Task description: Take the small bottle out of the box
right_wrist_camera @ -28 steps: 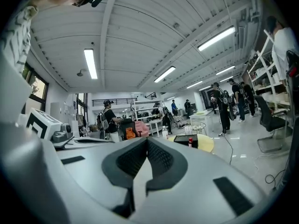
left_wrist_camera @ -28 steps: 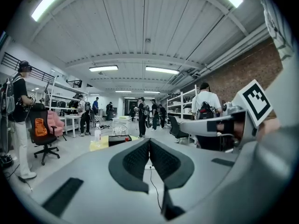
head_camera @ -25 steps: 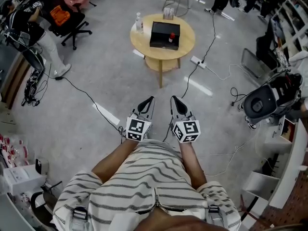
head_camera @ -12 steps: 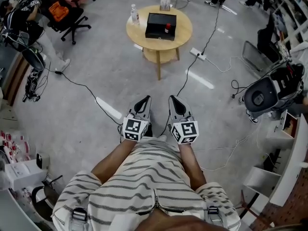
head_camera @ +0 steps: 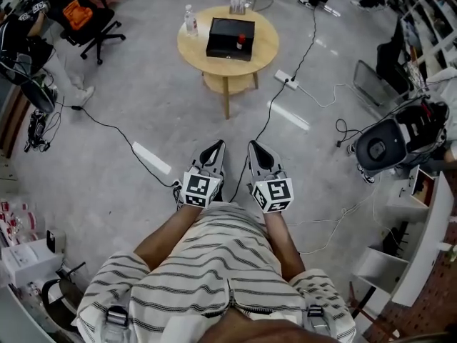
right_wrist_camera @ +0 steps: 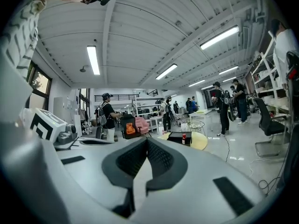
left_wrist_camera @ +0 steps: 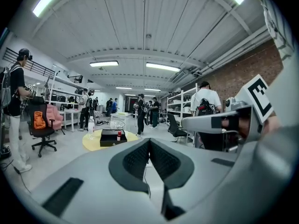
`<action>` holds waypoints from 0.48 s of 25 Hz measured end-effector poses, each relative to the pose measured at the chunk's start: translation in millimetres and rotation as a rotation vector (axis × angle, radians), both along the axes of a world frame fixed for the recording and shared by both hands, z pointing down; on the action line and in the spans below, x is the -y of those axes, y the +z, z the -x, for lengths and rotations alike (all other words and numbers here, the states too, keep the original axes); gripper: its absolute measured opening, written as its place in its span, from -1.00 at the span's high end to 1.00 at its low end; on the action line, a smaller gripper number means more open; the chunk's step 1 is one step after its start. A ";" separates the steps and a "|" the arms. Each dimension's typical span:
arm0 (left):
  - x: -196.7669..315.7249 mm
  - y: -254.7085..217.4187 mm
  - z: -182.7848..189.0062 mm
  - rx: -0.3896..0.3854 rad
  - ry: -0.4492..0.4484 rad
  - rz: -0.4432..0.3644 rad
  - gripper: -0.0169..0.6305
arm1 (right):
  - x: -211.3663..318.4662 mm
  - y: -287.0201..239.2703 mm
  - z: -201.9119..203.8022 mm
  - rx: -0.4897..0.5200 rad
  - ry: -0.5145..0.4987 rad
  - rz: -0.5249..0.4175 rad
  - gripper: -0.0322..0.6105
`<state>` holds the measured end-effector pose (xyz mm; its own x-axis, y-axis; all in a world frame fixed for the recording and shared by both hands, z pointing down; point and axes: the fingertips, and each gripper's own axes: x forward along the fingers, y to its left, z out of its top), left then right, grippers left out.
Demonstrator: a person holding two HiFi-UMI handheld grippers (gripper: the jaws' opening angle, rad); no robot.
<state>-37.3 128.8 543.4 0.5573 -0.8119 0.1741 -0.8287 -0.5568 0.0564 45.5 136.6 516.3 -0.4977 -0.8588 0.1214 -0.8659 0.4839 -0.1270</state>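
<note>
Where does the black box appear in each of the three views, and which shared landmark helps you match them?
Head view: black box near top centre.
Left gripper view: black box left of centre, in the distance.
Right gripper view: black box right of centre, in the distance.
Shared landmark: the round yellow table under it.

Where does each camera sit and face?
Head view: on the person's head, steeply down; striped shirt, forearms, left gripper, right gripper; round table ahead.
Left gripper view: on that gripper, forward along its shut jaws toward the table.
Right gripper view: same, from the right gripper; jaws shut.
Shared: all show the black box on the table.
</note>
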 end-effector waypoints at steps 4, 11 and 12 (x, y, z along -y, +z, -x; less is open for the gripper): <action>29.7 2.2 -9.3 -0.016 -0.001 0.004 0.88 | 28.4 1.6 -6.5 -0.010 -0.005 0.006 0.84; 95.4 4.1 -17.6 -0.016 0.008 -0.001 0.88 | 92.7 8.1 -12.8 -0.007 -0.002 0.018 0.84; 105.9 6.0 -17.5 -0.015 0.007 0.003 0.88 | 102.8 8.6 -13.2 -0.006 -0.002 0.019 0.84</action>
